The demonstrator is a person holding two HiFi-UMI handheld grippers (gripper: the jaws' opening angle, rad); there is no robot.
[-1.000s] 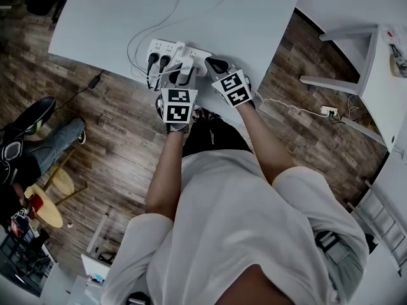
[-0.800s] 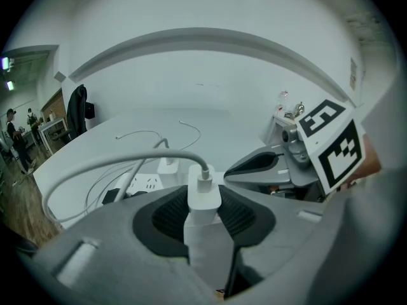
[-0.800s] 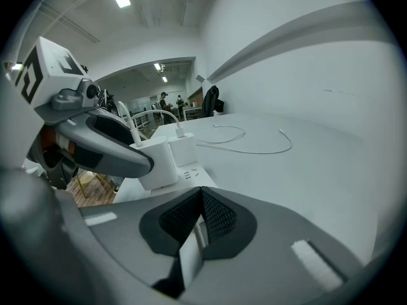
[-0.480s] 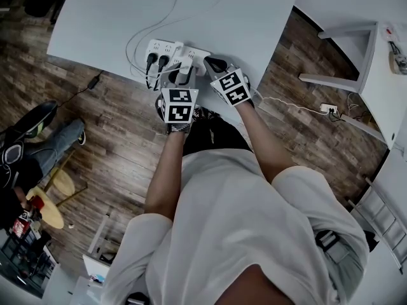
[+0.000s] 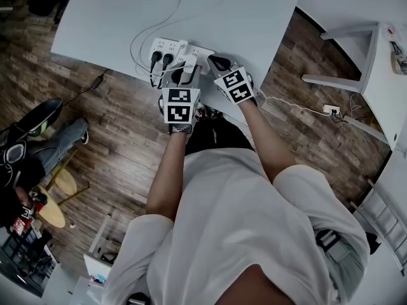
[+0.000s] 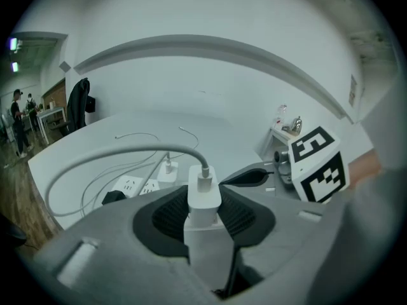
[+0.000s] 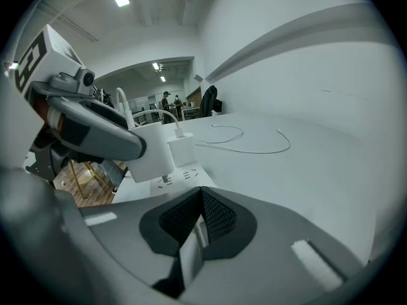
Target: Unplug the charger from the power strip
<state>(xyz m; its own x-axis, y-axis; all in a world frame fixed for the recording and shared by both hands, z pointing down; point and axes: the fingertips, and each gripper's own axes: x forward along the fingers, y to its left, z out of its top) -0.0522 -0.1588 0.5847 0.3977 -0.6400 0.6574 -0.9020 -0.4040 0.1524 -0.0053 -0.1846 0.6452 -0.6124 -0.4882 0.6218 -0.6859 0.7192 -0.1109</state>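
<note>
A white charger (image 6: 203, 196) with its cable plugged into the top sits between the pads of my left gripper (image 6: 205, 217), which is shut on it. In the head view that gripper (image 5: 180, 75) hangs over the near edge of the white power strip (image 5: 166, 47). From the right gripper view the charger (image 7: 150, 155) seems to sit just above the strip (image 7: 181, 175); its prongs are hidden. My right gripper (image 7: 202, 216) is shut with nothing held, its tip (image 5: 215, 62) at the strip's right end.
A second white charger (image 6: 168, 170) and two black plugs (image 5: 160, 60) sit in the strip. White cable loops (image 5: 143, 37) lie on the white table (image 5: 254, 18). The table's near edge is right under the grippers. A seated person (image 5: 38, 138) is at the left.
The head view has shifted slightly. Both grippers and the charger keep their places.
</note>
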